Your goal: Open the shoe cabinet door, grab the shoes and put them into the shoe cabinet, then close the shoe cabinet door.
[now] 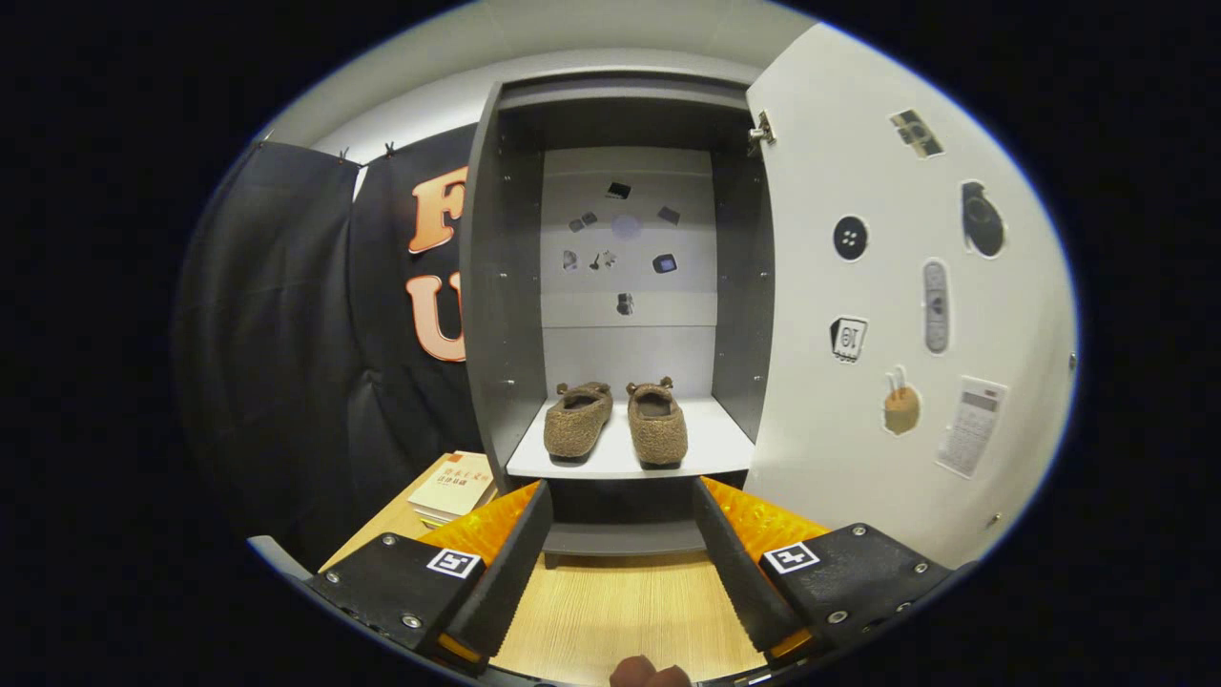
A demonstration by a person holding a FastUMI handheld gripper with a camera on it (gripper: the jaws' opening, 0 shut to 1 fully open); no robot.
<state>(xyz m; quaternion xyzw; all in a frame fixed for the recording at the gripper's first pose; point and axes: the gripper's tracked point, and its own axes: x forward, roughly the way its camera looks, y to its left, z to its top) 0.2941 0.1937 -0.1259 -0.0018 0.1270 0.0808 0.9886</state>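
Inside a cloth-walled booth, a grey shoe cabinet (496, 286) stands on a pale wooden worktop (610, 611), its white door (887, 286) swung wide to the right and dotted with stickers. Two fuzzy brown shoes (616, 423) sit side by side on the white shelf (706, 444) inside, toes pointing out, already stowed. The tongs (620, 549) hang spread apart and empty, well back from the shelf, with the shoes beyond and between the two fingers. A stack of books (456, 489) lies on the worktop just left of the cabinet. By the look of it, only the closing of the door is left. The risk now lies with that door: pushed near the hinge (761, 131) it may barely swing, and the right finger could skid off the smooth panel. The toes sit near the shelf's front edge and might stop the door from shutting flush.
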